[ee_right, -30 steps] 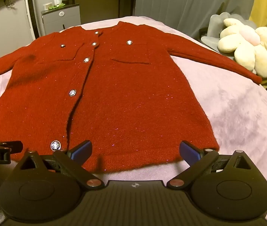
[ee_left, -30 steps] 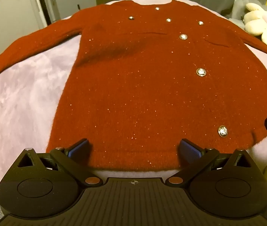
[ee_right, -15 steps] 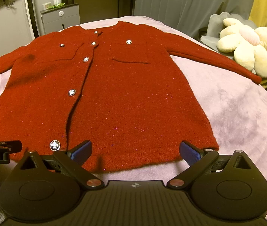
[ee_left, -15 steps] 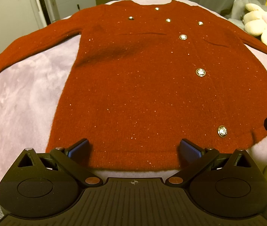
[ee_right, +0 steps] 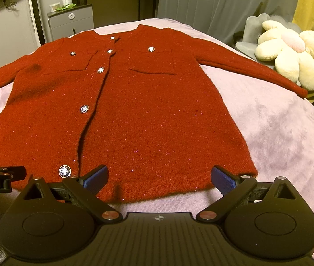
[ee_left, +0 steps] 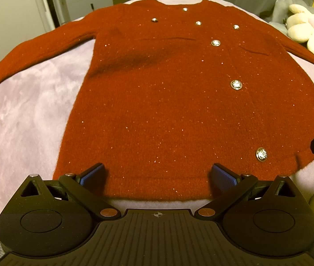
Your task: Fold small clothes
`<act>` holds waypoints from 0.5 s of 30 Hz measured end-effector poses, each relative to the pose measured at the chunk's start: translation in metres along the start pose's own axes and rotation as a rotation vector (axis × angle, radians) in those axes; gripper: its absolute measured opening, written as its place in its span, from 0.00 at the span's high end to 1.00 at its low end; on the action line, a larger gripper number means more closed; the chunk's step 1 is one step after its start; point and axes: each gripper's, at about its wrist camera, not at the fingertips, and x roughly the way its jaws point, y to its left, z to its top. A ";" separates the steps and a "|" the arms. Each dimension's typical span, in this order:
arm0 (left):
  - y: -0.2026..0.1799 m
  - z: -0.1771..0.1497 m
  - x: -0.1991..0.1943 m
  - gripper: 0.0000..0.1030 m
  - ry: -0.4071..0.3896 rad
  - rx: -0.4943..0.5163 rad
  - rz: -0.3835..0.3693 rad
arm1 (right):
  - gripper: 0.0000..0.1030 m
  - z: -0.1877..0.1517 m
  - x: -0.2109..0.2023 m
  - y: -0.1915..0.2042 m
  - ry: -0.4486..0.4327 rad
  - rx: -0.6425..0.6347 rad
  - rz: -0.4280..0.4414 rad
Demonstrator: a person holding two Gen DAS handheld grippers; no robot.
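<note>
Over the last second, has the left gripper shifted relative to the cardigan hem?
No. The left gripper sits open at the red cardigan hem, its lowest button in the same spot.

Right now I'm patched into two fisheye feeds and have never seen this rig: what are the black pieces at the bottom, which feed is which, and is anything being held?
No robot arm here: a person holds a pair of tongs in each hand, with a camera on each looking forward along its two blue-tipped fingers. The black pieces are the tongs themselves.

The left feed shows the left tongs at the hem of a red cardigan. The right feed shows the right tongs at the same hem, further right; the left tongs poke in at that picture's left edge.

The cardigan lies flat, buttoned, sleeves spread, on a pink blanket. A flower-shaped plush sits off to the right.

Both tongs are open and hold nothing; no fold is made yet.
</note>
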 end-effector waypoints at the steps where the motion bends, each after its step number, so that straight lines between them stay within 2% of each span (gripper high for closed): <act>1: 0.000 0.000 0.000 0.00 0.000 0.000 -0.001 | 0.04 0.000 0.000 -0.002 0.000 0.000 0.000; 15: 0.001 -0.001 0.001 0.00 0.000 -0.003 -0.005 | 0.04 0.000 0.001 -0.002 0.001 0.001 0.001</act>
